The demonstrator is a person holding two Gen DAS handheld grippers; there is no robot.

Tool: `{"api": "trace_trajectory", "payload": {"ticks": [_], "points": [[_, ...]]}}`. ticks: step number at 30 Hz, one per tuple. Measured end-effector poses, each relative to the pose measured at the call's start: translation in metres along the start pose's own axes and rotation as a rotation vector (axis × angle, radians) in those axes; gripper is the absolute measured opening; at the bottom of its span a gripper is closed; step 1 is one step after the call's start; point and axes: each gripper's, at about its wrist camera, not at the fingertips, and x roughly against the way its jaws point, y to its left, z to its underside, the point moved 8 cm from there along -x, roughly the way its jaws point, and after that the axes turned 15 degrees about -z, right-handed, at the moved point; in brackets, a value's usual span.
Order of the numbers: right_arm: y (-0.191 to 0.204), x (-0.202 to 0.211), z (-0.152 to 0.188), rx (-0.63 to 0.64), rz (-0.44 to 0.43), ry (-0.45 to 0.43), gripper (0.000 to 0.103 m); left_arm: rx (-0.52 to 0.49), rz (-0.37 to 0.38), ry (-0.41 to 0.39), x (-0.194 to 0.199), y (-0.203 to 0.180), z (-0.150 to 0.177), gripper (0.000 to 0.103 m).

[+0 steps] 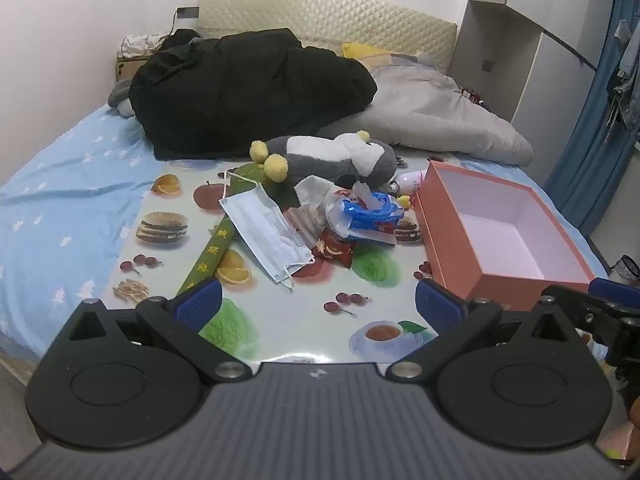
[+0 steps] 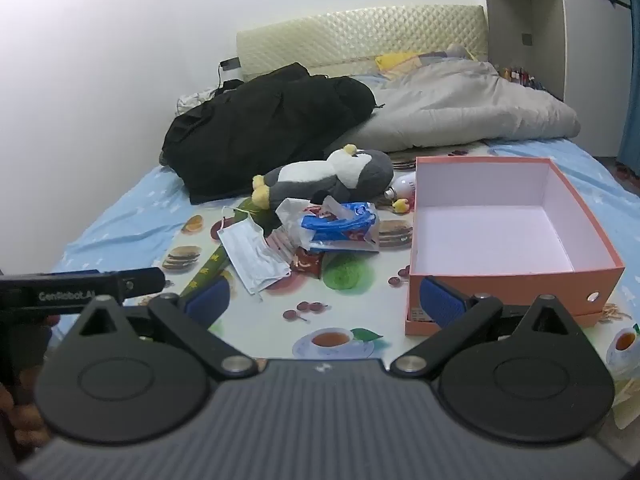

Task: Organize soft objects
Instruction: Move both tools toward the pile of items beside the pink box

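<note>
**Both grippers being held wide apart above the printed mat, nothing pinched**

Nearest the cameras, the left gripper [image 1: 318,300] is being held with its blue pads spread to their full width, and nothing is being touched or carried between them. The right gripper [image 2: 324,300] is likewise being kept fully spread and empty; its right pad is being seen in front of the near wall of the pink box [image 2: 516,280], though contact cannot be told. The left gripper's dark finger is being shown at the left edge of the right wrist view.

Just beyond the pads, a food-printed mat [image 1: 280,320] is being used as the surface on the bed. On it, a blue face mask [image 1: 266,232] is being shown lying partly over a green strip [image 1: 208,260]. Just beside the mask, a red snack packet [image 1: 334,250] and a blue-and-white plastic bag [image 1: 360,212] are being seen heaped together. The open pink box is being kept to the right of this heap.

Behind the heap, a grey-and-white plush penguin [image 1: 336,158] is being shown lying on its side, with a small white bottle [image 1: 410,182] by its head. Farthest back, a black coat [image 1: 248,88] and a grey quilt [image 1: 440,116] are being seen piled before the headboard [image 1: 328,12].
</note>
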Motion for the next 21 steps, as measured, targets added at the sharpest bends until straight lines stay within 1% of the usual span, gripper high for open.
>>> {"api": "trace_trajectory", "payload": {"ticks": [3,4,5,6,8,11,12,13,15,18,21], "points": [[0.000,-0.003,0.000,-0.022,-0.004,0.012,0.103,0.006,0.006,0.014,0.002,0.003,0.001,0.103],[0.007,-0.002,-0.001,0.007,-0.002,0.004,0.103,0.003,0.009,0.012,0.003,0.004,0.001,0.103],[0.011,0.000,-0.002,0.022,-0.003,-0.009,0.103,-0.005,0.005,0.009,0.004,0.005,-0.002,0.103],[0.012,-0.001,-0.002,0.026,0.001,-0.002,0.103,-0.019,-0.011,0.010,-0.002,0.002,0.000,0.103],[0.006,0.004,-0.002,0.026,-0.002,-0.005,0.103,-0.034,-0.031,0.001,0.000,-0.001,0.002,0.103],[0.010,0.003,0.002,0.029,0.007,-0.005,0.103,-0.020,-0.027,-0.009,0.010,-0.001,0.005,0.103],[0.010,0.004,0.002,0.030,0.007,-0.007,0.103,-0.009,-0.022,0.004,0.006,0.004,0.003,0.103],[0.011,0.005,0.002,0.034,0.007,-0.009,0.103,-0.007,-0.023,0.002,0.006,0.004,0.003,0.103],[0.013,0.005,0.004,0.036,0.008,-0.010,0.103,-0.017,-0.016,-0.004,0.008,0.001,0.002,0.103],[0.012,0.006,0.006,0.022,0.000,-0.016,0.103,-0.044,-0.029,-0.030,0.013,-0.003,0.001,0.103],[0.007,0.005,0.009,0.017,0.020,0.006,0.103,-0.044,-0.019,-0.022,0.013,-0.005,0.003,0.103]]}}
